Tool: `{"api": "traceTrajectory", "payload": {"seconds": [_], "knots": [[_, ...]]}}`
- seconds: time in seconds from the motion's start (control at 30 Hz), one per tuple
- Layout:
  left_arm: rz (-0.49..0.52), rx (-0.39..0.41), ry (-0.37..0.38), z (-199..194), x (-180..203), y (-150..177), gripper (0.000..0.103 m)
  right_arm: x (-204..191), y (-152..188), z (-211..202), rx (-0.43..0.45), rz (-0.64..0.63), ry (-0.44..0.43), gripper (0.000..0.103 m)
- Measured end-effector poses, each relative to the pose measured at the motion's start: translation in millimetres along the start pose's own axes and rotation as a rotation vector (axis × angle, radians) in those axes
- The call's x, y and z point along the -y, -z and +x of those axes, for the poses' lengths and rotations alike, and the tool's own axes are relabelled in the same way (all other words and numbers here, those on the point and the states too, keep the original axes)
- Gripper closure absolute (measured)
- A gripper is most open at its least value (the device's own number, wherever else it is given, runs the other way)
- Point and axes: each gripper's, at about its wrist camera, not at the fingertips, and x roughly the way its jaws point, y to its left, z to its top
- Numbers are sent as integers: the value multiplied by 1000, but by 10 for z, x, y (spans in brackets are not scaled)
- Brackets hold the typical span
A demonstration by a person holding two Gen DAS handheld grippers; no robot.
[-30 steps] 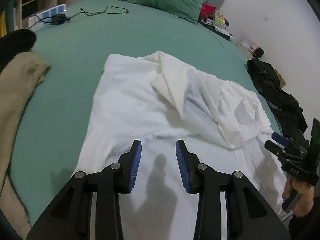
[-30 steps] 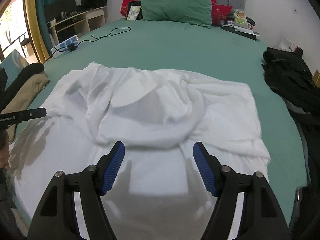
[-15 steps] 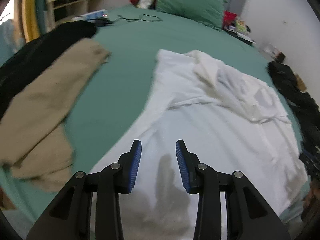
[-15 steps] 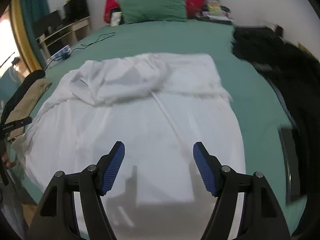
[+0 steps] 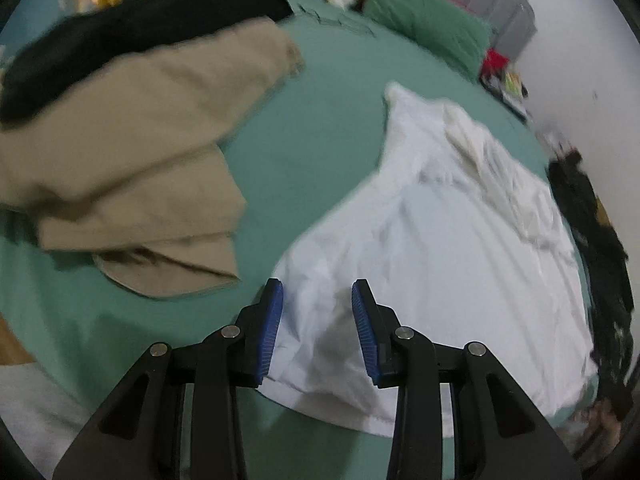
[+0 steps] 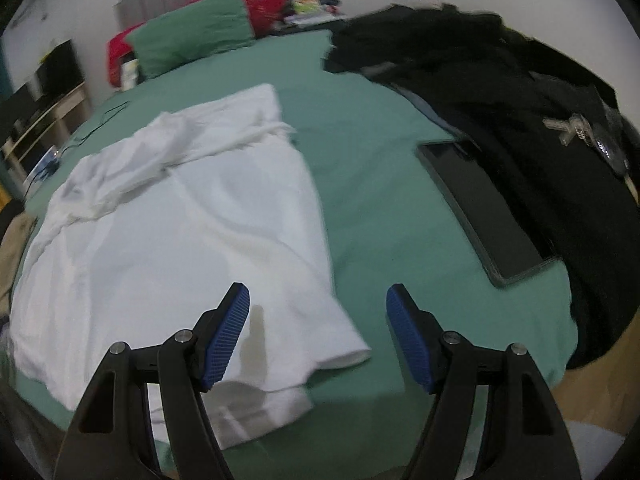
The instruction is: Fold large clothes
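A large white garment [image 5: 440, 248] lies spread on the green bed [image 5: 320, 132], its far part bunched and folded over. My left gripper [image 5: 317, 332] is open above the garment's near left corner, close to the bed's front edge. In the right wrist view the same garment [image 6: 180, 232] fills the left half. My right gripper [image 6: 318, 336] is wide open above the garment's near right corner, its left finger over the cloth and its right finger over bare sheet. Neither gripper holds anything.
A beige garment [image 5: 132, 152] with black cloth [image 5: 120, 36] behind it lies left of the white one. A pile of black clothes [image 6: 520, 128] and a dark flat tablet [image 6: 484, 208] lie at the right. A green pillow [image 6: 192, 36] sits at the headboard.
Both grippers have drawn back toward the bed's near edge and spread apart, the left swinging to the garment's left corner, the right to its right corner. Both stayed open.
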Motion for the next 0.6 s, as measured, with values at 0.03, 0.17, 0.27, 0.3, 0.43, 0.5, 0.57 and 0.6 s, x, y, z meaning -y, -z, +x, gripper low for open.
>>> {"api": "traceTrajectory", "payload": {"seconds": [0.03,0.17,0.27,0.3,0.43,0.5,0.57,0.6], "knots": [[35,10,-13,-10,40,14,65,42,12,9,-5,12,12,32],[79,9,-43,28,91,48,64,188,85,103,-46,90,-42,31],[85,16,-67,7,106,39,64,219,145,114,-44,116,-77,31],[89,43,-97,-46,123,36,64,201,150,107,-47,107,-92,32],[64,124,-85,-198,95,19,41,71,205,110,-55,43,-130,52],[18,78,-40,-119,-2,-6,40,60,213,121,-58,46,-146,73],[-24,23,-16,-2,-91,19,39,69,226,147,-73,64,-198,88],[-19,31,-16,1,-87,22,39,62,239,170,-84,74,-227,91]]}}
